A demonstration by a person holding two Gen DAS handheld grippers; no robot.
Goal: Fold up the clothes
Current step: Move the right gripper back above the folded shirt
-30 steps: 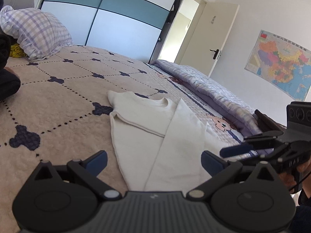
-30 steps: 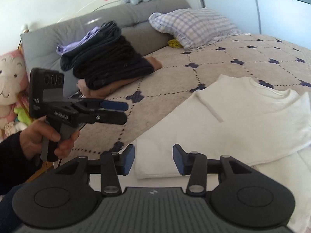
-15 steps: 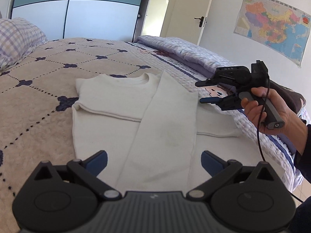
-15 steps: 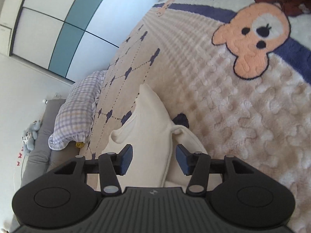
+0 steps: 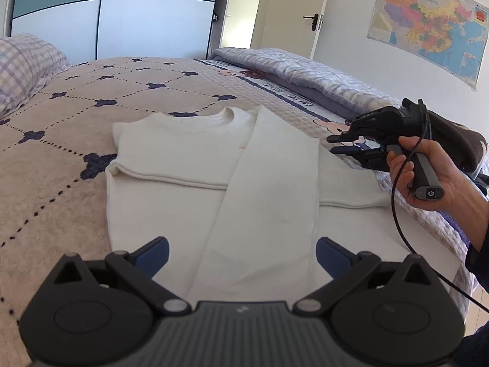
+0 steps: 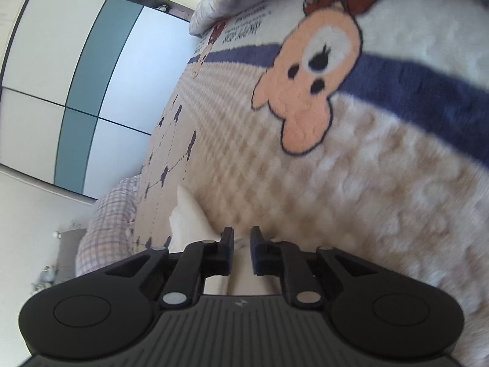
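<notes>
Right gripper closes in on sweater's shoulder

The right gripper (image 6: 241, 244) had narrowed its fingers at the sweater (image 5: 214, 183) edge on the bed (image 5: 55, 153); the left gripper (image 5: 241, 253) hung wide, ready for the next fold.

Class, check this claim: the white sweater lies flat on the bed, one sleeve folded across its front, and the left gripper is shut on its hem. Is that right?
Not quite. In the left wrist view the left gripper is open, its fingers spread wide above the white sweater, gripping nothing. The rest stands: it lies flat on the bed, one sleeve folded across its front.

A home bedroom

A bed (image 5: 91, 128) with a checked pillow (image 5: 24, 64) is seen; behind it stand a wardrobe (image 5: 122, 15) and a door (image 5: 293, 12).
</notes>
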